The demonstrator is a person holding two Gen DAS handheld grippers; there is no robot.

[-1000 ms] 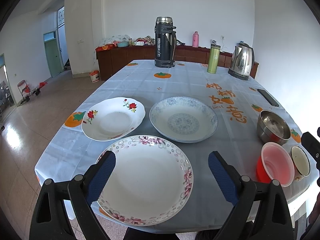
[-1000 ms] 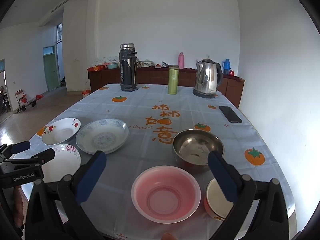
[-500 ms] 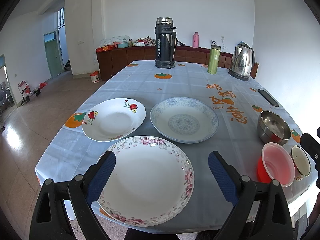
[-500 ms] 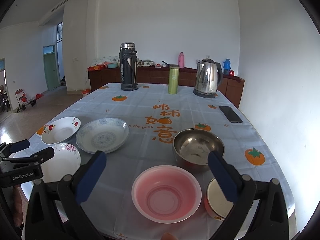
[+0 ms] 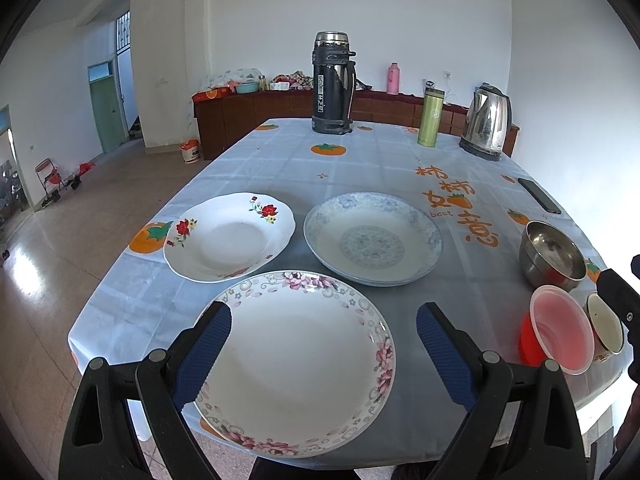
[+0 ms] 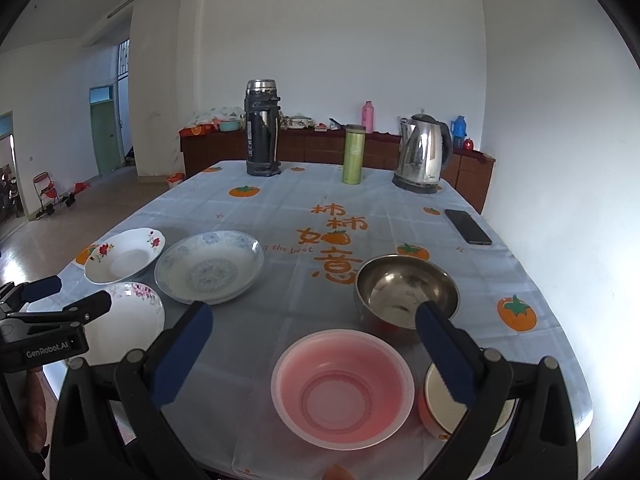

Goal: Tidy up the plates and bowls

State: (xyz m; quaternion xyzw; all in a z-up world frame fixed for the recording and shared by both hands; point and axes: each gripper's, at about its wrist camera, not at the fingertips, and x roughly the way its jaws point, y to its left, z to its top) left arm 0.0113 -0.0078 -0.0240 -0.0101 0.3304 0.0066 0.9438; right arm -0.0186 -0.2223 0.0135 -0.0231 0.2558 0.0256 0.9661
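Here, each entry names one item of the scene.

Left gripper [image 5: 323, 350]: jaws spread wide, gripping nothing; it hovers above the pink-flowered plate, whose width fits between the blue pads.
Right gripper [image 6: 313, 350]: jaws likewise wide apart and empty, poised over the pink plastic bowl at the table's near edge.
Pink-flowered plate [image 5: 296, 364]: largest of the three, nearest the table edge on the left side, lying flat.
Red-flowered plate [image 5: 230, 236]: beyond and to the left of the pink-flowered plate, close to it; contact cannot be judged.
Blue-patterned plate [image 5: 374, 238]: beside the red-flowered plate on its right, a narrow gap between their rims.
Pink plastic bowl [image 6: 342, 388]: upright, near the right front of the table.
Steel bowl [image 6: 406, 290]: just behind the pink plastic bowl, upright.
Enamel bowl [image 6: 444, 408]: just right of the pink plastic bowl, partly hidden by the right gripper's finger.
Table [image 6: 280, 216]: covered with a pale cloth printed with orange fruit.
Far end: dark flask [image 6: 262, 128], green bottle [image 6: 353, 154] and steel kettle [image 6: 422, 154] standing upright.
Phone [image 6: 467, 226]: flat near the right edge.
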